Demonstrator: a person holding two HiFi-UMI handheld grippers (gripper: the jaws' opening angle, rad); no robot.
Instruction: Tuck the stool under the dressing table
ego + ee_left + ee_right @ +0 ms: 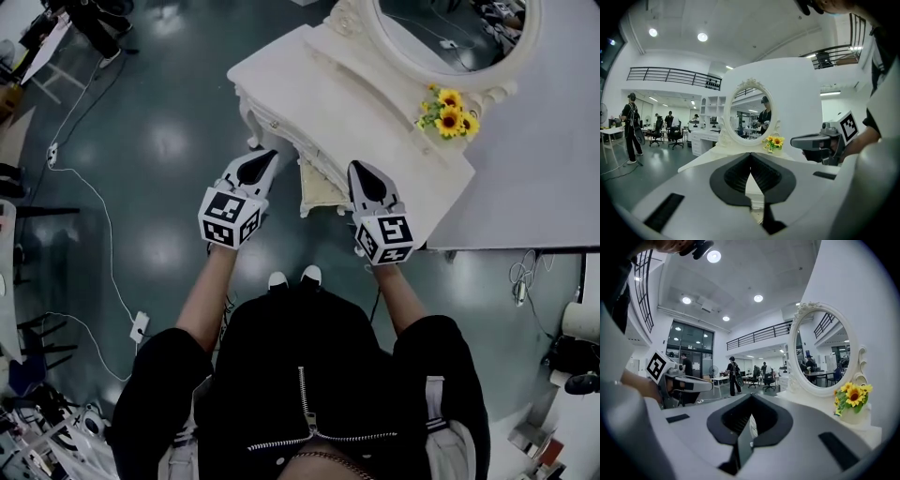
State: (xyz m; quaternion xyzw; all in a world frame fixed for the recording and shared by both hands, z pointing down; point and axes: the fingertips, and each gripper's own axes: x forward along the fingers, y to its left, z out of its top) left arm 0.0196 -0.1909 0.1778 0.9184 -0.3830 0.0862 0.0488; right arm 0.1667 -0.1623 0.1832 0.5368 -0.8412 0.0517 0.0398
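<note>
Looking down from the head view, we note a white cable [105, 246] trailing over the dark glossy floor [169, 141] at far left. Next comes the left gripper [265, 159], held above the floor just off the front left corner of the cream dressing table [309, 84]. In its own view, its two fingers meet at the tips with nothing clamped between them.

Between the two grippers sits the stool [317, 186]. It is cream with a carved edge and is pushed in under the table front, with only its near edge showing. Neither gripper touches it.

The right gripper [364, 174] hovers at the stool's right, over the table's front edge. Its fingers are likewise together and empty in its own view.

Further right, a small bunch of sunflowers [448, 111] stands on the tabletop beside the base of the oval mirror [450, 28]. Our white-toed shoes [293, 277] stand just behind the grippers.
</note>
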